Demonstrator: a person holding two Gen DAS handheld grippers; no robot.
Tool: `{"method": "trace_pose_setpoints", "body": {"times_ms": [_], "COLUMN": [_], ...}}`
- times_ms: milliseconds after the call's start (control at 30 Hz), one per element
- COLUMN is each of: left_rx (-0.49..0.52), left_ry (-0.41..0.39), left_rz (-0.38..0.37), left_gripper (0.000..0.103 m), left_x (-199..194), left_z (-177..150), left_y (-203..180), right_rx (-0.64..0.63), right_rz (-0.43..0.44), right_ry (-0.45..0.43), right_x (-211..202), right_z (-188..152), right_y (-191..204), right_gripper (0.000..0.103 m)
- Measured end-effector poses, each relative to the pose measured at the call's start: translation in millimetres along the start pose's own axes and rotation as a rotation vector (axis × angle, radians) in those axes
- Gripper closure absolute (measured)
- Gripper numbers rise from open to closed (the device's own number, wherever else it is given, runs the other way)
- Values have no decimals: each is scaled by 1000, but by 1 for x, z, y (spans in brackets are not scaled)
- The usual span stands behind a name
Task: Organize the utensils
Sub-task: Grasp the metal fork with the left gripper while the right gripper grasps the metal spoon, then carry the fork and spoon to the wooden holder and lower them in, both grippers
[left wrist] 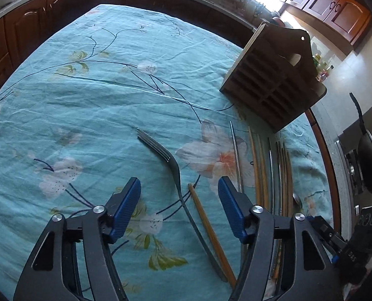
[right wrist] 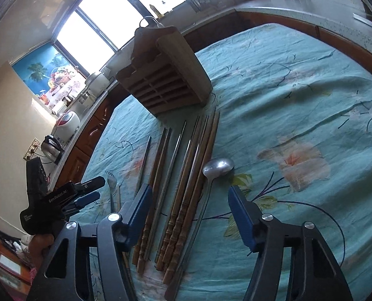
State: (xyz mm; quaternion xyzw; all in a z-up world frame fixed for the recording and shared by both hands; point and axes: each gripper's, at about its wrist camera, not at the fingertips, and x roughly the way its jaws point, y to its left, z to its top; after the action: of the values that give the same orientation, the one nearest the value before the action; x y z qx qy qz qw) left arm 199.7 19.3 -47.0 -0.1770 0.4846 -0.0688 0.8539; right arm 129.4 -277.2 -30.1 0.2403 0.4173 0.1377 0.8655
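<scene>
One fork (left wrist: 171, 165), one spoon (right wrist: 217, 166), one wooden rack (right wrist: 166, 80), two grippers

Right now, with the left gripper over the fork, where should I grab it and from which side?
Grip the fork at its narrow neck, just behind the tines, coming straight down from above with a pad on each side. It lies flat on the tablecloth, and further back a wooden chopstick crowds the handle.

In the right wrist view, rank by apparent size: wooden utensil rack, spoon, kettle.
Largest to smallest as they appear:
1. wooden utensil rack
2. spoon, counting its long handle, though it lies nearest the camera
3. kettle, which stands farther off
</scene>
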Motion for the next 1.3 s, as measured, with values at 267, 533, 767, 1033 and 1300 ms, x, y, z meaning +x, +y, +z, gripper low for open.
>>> {"method": "trace_pose_setpoints", "body": {"times_ms": [267,533,767,1033,1300], "left_rx": [-14,-57,-14,74,154], "left_ry": [42,9,-80,-196,-312], "left_rz": [-36,-122,-197,-232,-222], "left_gripper": [88,101,101,101,101], "left_x": [15,-10,-60,-106,-126], "left_z": [12,11,5,8,25], "left_y": [7,25,14,-12,-38], "right_rx": [65,78,20,-56,-145], "right_rz": [25,59,77,62,17], "right_ry": [92,84,2,-130,-246], "right_x": [27,24,-6,-47,-65], "right_z": [7,3,9,28,52], "right_y": [-13,-15,4,29,50], "right_gripper": [69,100,101,101,101]}}
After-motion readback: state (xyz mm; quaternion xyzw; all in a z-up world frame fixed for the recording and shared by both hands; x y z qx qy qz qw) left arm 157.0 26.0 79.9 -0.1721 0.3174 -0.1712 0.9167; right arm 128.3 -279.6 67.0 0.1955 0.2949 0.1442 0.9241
